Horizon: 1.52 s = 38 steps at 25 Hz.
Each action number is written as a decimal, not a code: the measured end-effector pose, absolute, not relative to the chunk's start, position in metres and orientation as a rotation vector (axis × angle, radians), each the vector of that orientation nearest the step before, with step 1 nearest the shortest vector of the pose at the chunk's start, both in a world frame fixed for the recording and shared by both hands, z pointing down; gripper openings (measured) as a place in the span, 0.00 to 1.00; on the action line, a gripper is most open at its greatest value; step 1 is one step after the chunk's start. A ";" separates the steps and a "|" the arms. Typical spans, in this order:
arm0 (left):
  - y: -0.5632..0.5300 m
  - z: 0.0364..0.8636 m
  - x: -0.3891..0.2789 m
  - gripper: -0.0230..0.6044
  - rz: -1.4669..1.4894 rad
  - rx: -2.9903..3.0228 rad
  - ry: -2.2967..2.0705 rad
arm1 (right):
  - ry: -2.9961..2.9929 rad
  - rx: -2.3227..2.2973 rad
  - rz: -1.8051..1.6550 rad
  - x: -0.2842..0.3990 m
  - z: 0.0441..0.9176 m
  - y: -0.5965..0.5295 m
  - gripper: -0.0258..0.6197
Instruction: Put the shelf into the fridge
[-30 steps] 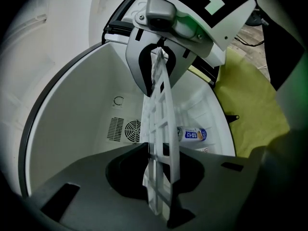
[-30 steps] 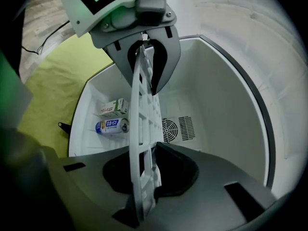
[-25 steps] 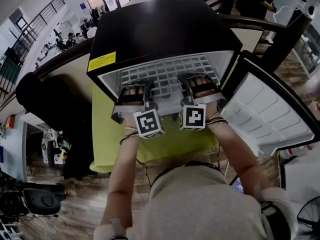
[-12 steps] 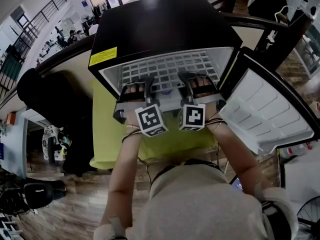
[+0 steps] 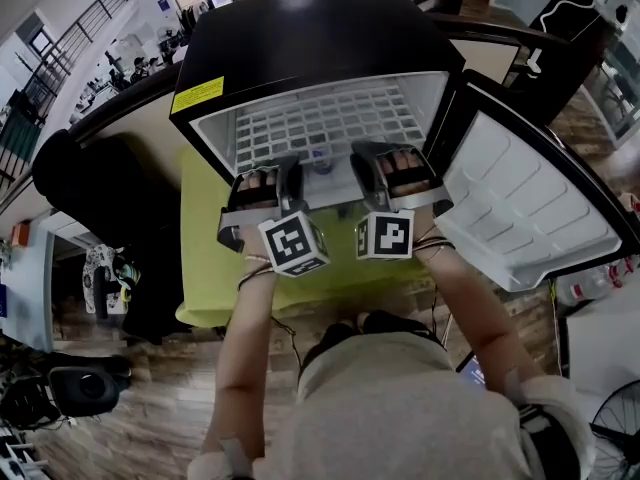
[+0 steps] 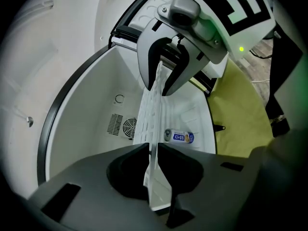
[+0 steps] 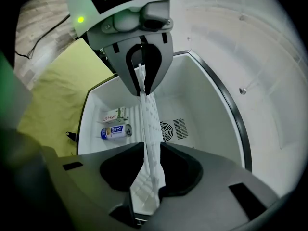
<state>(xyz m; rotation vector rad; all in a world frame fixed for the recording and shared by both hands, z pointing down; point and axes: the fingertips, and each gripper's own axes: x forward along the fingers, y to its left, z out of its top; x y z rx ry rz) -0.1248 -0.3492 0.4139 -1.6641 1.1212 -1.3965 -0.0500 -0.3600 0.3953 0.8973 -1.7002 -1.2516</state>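
Note:
The white wire shelf lies level inside the open black fridge, its front edge at the opening. My left gripper and right gripper sit side by side on that front edge. In the left gripper view the shelf runs edge-on between the jaws of the left gripper, which are closing and pinch it. The right gripper view shows the shelf clamped the same way in the right gripper, whose jaws are also closing.
The fridge door hangs open to the right. Under the shelf lie a can and a small carton on the fridge floor, and a fan vent is in the back wall. A yellow-green cloth covers the table below.
More of the shelf's grid shows inside the fridge than a second ago. Both grippers stay on its front edge, and the view has shifted slightly.

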 end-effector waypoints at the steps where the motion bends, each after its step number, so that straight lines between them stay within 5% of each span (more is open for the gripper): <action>1: -0.346 0.413 -0.124 0.12 -1.395 -1.663 1.123 | -1.700 0.899 -1.245 -0.047 0.396 -0.358 0.22; 16: -0.350 0.413 -0.135 0.11 -1.463 -1.626 1.139 | -1.646 0.913 -1.195 -0.034 0.403 -0.366 0.18; 21: -0.351 0.413 -0.134 0.12 -1.442 -1.643 1.136 | -1.637 0.913 -1.193 -0.036 0.405 -0.372 0.10; 38: -0.374 0.413 -0.139 0.13 -1.452 -1.612 1.115 | -1.670 0.904 -1.186 -0.042 0.406 -0.396 0.11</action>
